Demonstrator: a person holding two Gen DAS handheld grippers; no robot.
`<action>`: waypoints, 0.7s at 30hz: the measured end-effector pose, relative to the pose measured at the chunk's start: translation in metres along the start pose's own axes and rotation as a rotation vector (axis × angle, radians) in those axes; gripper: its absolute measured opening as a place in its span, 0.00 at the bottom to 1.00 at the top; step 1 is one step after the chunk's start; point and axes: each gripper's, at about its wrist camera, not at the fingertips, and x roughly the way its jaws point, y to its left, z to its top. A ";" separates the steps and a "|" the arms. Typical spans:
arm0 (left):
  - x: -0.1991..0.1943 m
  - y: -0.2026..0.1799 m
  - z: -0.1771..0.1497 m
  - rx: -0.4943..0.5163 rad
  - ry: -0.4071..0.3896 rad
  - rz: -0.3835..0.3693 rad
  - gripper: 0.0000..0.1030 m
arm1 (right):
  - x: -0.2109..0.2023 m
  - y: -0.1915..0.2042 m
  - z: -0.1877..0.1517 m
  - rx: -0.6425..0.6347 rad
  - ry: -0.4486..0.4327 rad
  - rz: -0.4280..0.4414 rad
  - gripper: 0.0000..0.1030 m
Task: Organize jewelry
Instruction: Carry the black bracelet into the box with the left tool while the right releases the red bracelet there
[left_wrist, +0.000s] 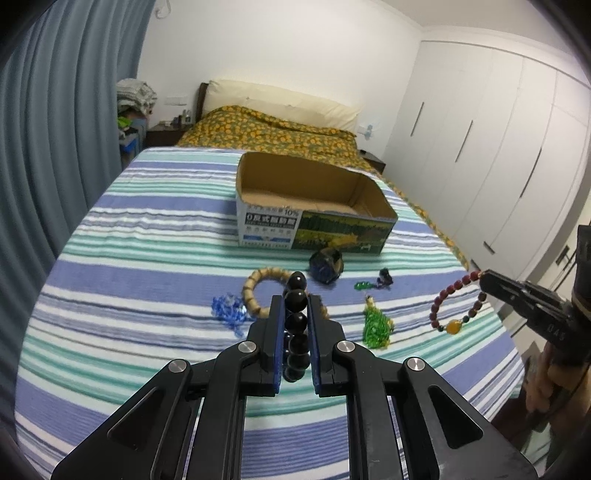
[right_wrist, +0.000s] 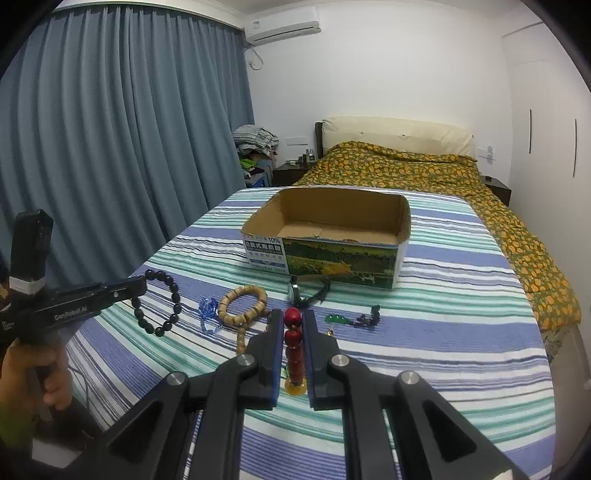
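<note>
Left hand-held gripper (left_wrist: 295, 306) clamped on glossy black bead bracelet (left_wrist: 296, 325), right hand-held gripper (right_wrist: 293, 321) clamped on red bead bracelet (right_wrist: 294, 350)

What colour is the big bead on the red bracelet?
Amber-yellow bead on the red bracelet, clearest in the left wrist view.

Red bracelet (right_wrist: 294, 345) between right tongs (right_wrist: 294, 325)

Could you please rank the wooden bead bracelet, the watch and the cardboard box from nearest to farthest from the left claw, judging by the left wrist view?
From the left claw:
1. Wooden bead bracelet, just beyond the tips, slightly left.
2. Watch, farther ahead, slightly right.
3. Cardboard box, farthest, behind the watch.
</note>
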 end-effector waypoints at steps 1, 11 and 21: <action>0.001 0.000 0.004 0.003 -0.003 -0.003 0.10 | 0.001 0.000 0.002 -0.007 -0.001 0.000 0.10; 0.019 -0.002 0.059 0.029 -0.040 -0.048 0.10 | 0.021 -0.007 0.039 -0.059 -0.026 0.008 0.10; 0.077 0.004 0.126 0.041 -0.028 -0.082 0.10 | 0.064 -0.025 0.104 -0.098 -0.056 0.014 0.10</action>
